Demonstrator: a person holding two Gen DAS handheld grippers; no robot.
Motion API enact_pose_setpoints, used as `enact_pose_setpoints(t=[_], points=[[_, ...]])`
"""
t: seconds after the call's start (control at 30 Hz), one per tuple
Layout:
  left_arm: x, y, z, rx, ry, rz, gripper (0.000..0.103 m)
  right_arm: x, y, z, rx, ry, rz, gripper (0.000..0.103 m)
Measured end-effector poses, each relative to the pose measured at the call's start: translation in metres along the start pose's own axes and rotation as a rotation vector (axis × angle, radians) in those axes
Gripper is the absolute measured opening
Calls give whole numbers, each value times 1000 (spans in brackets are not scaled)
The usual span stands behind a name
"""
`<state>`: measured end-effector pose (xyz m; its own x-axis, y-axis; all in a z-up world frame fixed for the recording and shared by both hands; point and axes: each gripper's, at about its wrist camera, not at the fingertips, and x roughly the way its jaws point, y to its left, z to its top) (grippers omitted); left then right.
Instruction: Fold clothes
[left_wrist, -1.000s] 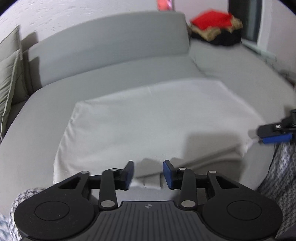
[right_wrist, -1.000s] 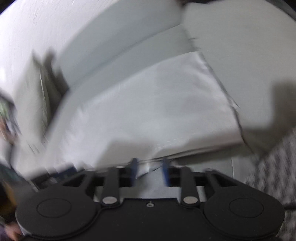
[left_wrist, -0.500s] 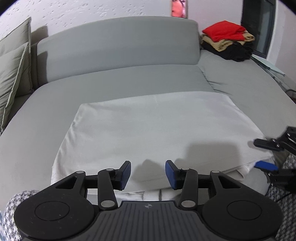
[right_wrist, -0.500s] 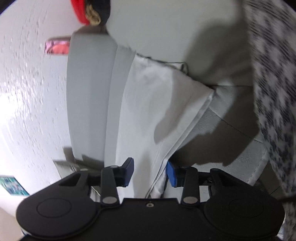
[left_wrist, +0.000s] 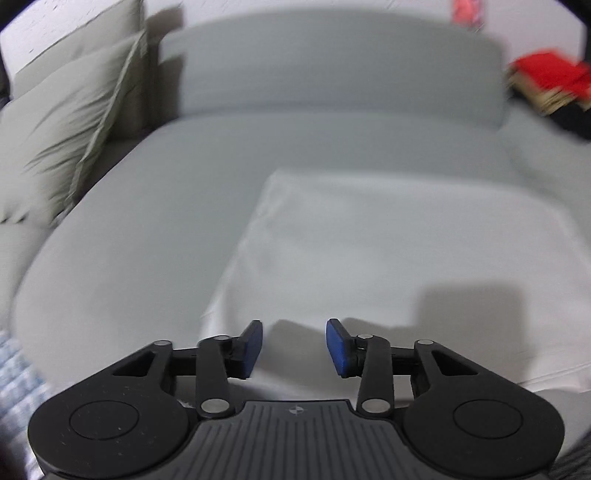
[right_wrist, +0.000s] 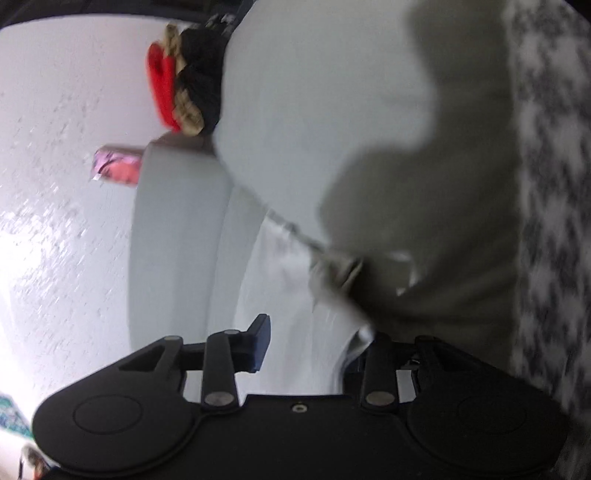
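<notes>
Two tongs closing at the near edge of a white cloth

Both tools sit low at the front of the sofa (left_wrist: 155, 229), where a white cloth (left_wrist: 406, 236) lies spread flat and already squared into a rectangle on the grey seat. Judging by that shape, one fold is in place and the near edge is being taken up for another.

The left tongs (left_wrist: 294, 349) hover over the cloth's near left corner, pads apart at a modest gap and narrowing. Nothing shows between the blue pads except cloth lying below them, so no grip is made there yet. That corner is the natural hold: lifting it along with its opposite number keeps the edge straight.

The right tongs (right_wrist: 306, 347) are rolled on their side, which is why the sofa back and the wall appear to stand on end in the right wrist view. They are narrowing too, and the cloth's edge runs between them. One pad shows clear of the fabric; the other is hidden behind the hem, so I cannot tell whether it presses yet.

Folded clothes (left_wrist: 546, 85), red on top, are stacked at the sofa's far end, well apart, likely as finished work. Cushions (left_wrist: 70, 122) lean at the left end.
</notes>
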<state>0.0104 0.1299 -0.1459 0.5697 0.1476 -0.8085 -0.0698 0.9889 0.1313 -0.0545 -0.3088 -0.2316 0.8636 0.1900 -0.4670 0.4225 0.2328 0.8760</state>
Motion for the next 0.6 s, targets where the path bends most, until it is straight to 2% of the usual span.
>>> enact_pose_setpoints(t=[0.03, 0.07, 0.1, 0.17, 0.23, 0.3, 0.37, 0.43, 0.5, 0.6], points=[[5, 4, 0, -3, 31, 17, 28, 1, -1, 1, -9, -12, -23, 23], [5, 4, 0, 19, 38, 14, 28, 4, -2, 2, -18, -16, -51, 10], [5, 4, 1, 42, 45, 11, 28, 6, -2, 2, -26, -17, -71, 4], [5, 3, 1, 100, 53, 1, 28, 7, 3, 3, -57, -13, -101, 4], [0, 6, 3, 146, 40, -32, 28, 8, 22, -1, -162, -17, -163, 4], [-13, 20, 2, 128, -2, -76, 32, 8, 54, -10, -329, -46, -227, 4], [-30, 39, -1, 87, -74, -110, 41, 7, 91, -27, -517, -76, -254, 4], [-44, 56, -4, 40, -159, -118, 42, 8, 132, -53, -690, -88, -230, 4], [-49, 78, -5, -12, -222, -91, 43, 10, 173, -83, -854, -89, -185, 4], [-39, 112, -4, -155, -222, -62, 42, 25, 222, -148, -1069, -4, -90, 4]])
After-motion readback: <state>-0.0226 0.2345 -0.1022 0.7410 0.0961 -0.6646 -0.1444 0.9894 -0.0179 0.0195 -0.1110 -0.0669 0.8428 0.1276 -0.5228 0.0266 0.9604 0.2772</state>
